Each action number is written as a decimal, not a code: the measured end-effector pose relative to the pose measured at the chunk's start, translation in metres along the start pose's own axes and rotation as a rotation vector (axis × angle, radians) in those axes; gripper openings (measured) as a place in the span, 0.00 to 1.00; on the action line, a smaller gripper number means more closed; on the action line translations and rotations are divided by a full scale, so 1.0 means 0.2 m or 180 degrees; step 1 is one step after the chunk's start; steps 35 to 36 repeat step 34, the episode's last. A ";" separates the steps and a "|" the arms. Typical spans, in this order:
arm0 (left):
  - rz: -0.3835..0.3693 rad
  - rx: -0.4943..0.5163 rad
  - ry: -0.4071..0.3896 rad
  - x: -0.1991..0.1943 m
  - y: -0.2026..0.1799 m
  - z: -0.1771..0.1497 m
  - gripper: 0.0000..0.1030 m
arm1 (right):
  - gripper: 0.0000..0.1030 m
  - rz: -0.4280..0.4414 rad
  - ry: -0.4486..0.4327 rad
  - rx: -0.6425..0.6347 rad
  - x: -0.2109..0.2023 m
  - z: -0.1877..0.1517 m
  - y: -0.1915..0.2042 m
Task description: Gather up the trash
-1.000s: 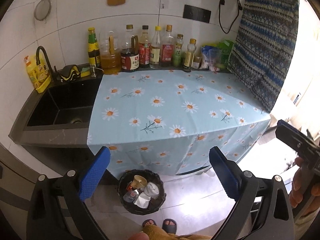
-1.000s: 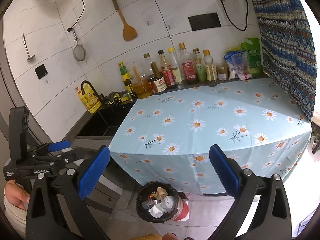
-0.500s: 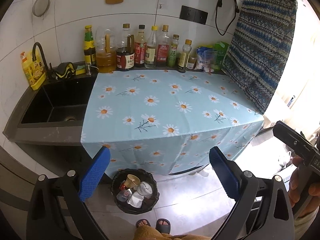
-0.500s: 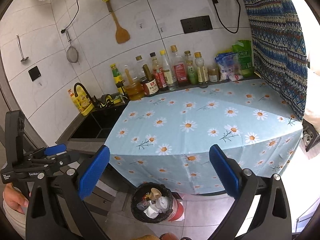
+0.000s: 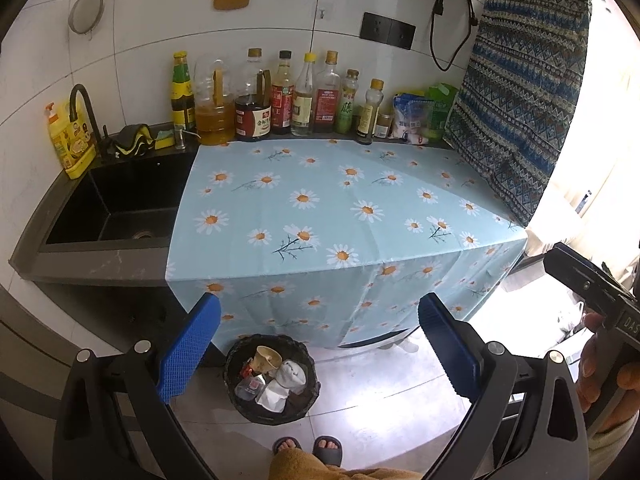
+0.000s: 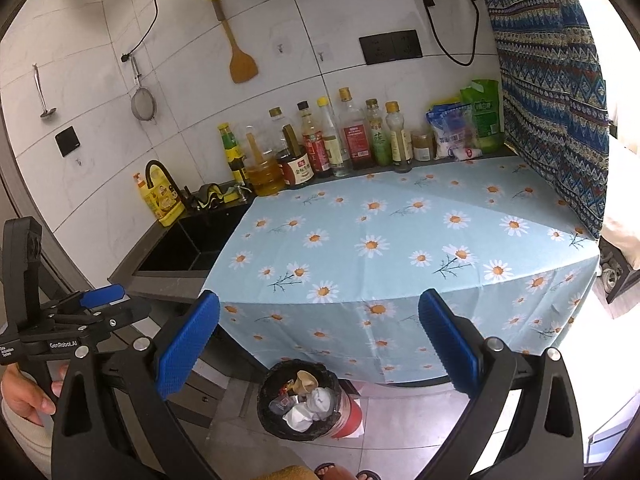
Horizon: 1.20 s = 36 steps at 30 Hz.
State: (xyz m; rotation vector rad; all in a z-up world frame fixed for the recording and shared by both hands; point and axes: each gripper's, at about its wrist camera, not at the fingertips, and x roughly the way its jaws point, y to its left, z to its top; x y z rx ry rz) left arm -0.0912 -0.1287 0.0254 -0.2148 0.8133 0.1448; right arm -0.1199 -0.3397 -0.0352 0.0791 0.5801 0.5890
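Note:
A black trash bin (image 5: 240, 352) stands on the floor in front of the counter; it also shows in the right wrist view (image 6: 269, 416). It holds a paper cup (image 5: 267, 358), crumpled white paper (image 5: 290, 374) and clear plastic. My left gripper (image 5: 318, 344) is open and empty, held above the bin. My right gripper (image 6: 318, 340) is open and empty, also above the bin. The counter carries a light blue daisy tablecloth (image 5: 332, 208) with no loose trash on it.
A row of sauce and oil bottles (image 5: 280, 96) lines the back wall. A black sink (image 5: 116, 204) lies left of the cloth. Snack bags (image 5: 420, 114) and a patterned curtain (image 5: 520, 92) are at the right. A red object (image 6: 350, 416) stands beside the bin.
Both grippers have pulled back and up slightly from the counter; the bin sits a little higher in the views. Both stay open and empty.

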 end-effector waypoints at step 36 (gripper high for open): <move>0.0058 -0.0017 -0.0011 0.03 0.04 0.04 0.93 | 0.96 -0.0090 0.0104 0.0082 0.06 0.00 -0.05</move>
